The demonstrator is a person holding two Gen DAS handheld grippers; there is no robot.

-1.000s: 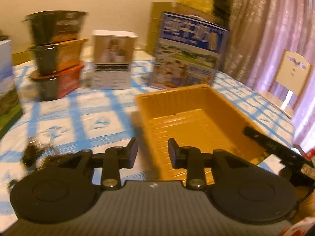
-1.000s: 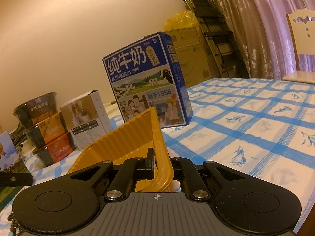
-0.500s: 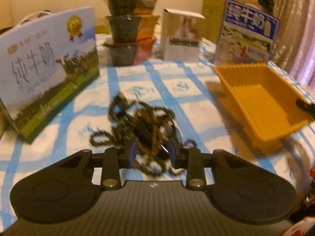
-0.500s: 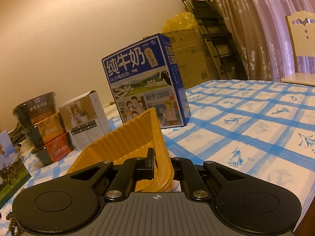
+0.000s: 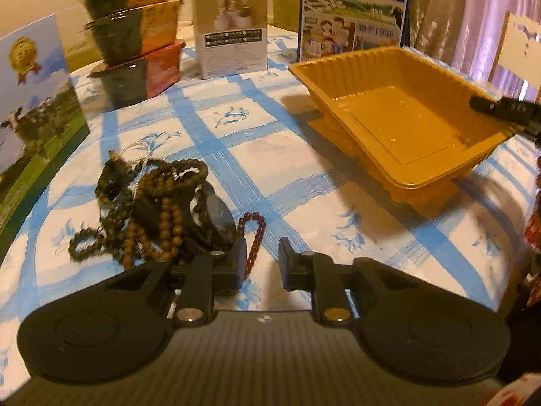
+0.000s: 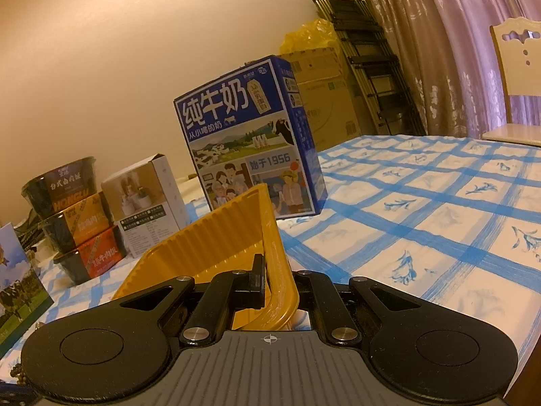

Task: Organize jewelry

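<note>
Left wrist view — left gripper [image 5: 262,264] jaws closing, red bead strand [image 5: 254,237] between, not yet pinched; right gripper [image 6: 279,284] clamps yellow tray [image 6: 236,237] rim.

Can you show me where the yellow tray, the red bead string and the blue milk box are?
yellow tray [image 5: 399,125], left wrist view, inner floor.
red bead string [image 5: 255,237], left wrist view, right side of loop.
blue milk box [image 6: 243,142], right wrist view, front face.

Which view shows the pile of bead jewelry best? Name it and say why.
The left wrist view. The pile of bead jewelry lies in full sight on the checked tablecloth, just ahead of the left gripper, whose jaws are closing. The right wrist view shows only a few beads at its lower left edge.
</note>
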